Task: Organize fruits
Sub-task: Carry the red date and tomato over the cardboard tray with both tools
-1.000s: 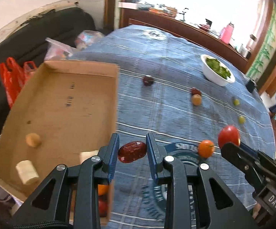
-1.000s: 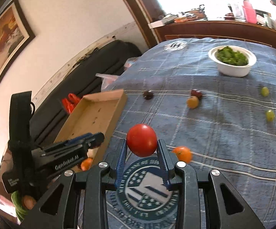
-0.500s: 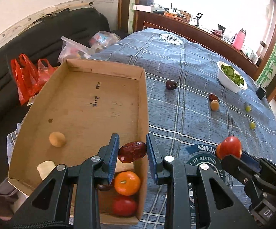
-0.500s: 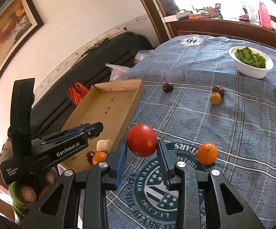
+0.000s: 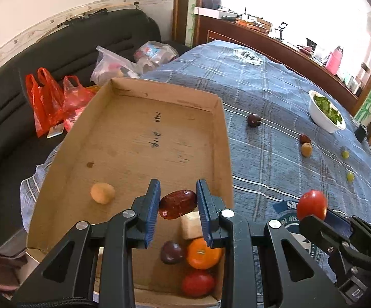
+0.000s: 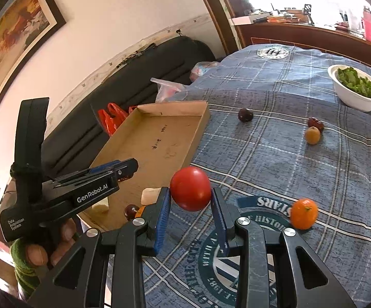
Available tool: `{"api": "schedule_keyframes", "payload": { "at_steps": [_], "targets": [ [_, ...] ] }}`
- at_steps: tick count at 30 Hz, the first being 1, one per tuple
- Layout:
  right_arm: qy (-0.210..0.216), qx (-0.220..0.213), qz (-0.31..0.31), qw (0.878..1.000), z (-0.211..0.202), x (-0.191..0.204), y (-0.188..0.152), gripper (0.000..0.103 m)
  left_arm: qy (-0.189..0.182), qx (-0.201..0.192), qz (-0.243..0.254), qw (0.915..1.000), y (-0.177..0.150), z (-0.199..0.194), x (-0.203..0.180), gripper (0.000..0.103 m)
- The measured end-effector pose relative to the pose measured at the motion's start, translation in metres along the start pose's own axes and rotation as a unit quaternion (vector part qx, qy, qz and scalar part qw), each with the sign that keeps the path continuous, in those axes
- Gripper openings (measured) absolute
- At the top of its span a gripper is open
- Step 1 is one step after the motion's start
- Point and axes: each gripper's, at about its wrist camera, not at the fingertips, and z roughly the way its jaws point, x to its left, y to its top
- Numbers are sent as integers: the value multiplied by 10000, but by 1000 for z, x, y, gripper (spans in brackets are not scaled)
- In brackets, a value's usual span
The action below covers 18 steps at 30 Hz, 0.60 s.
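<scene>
Over the cardboard box (image 5: 144, 138), the left gripper (image 5: 177, 205) now hangs clamped on a red date (image 5: 177, 204), ready to drop; at three o'clock, the right gripper (image 6: 190, 202) pinches a tomato (image 6: 190, 188) beside the box's rim.

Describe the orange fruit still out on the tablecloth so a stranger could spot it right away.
Find the blue plaid tablecloth and the round navy crest printed at its near end. The orange fruit sits at the crest's edge, right of the red tomato in the right tool. It is the only bright orange fruit on the cloth.
</scene>
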Motion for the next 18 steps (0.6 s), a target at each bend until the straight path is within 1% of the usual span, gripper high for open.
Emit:
{"api": "schedule_keyframes", "payload": {
  "at_steps": [12, 18],
  "targets": [
    [146, 140, -176, 9996, 26, 19, 10, 32, 198, 14, -100, 9998, 6, 6, 20, 26],
    [231, 234, -292, 9990, 45, 32, 19, 32, 348, 28, -208, 9992, 16, 12, 40, 26]
  ]
}}
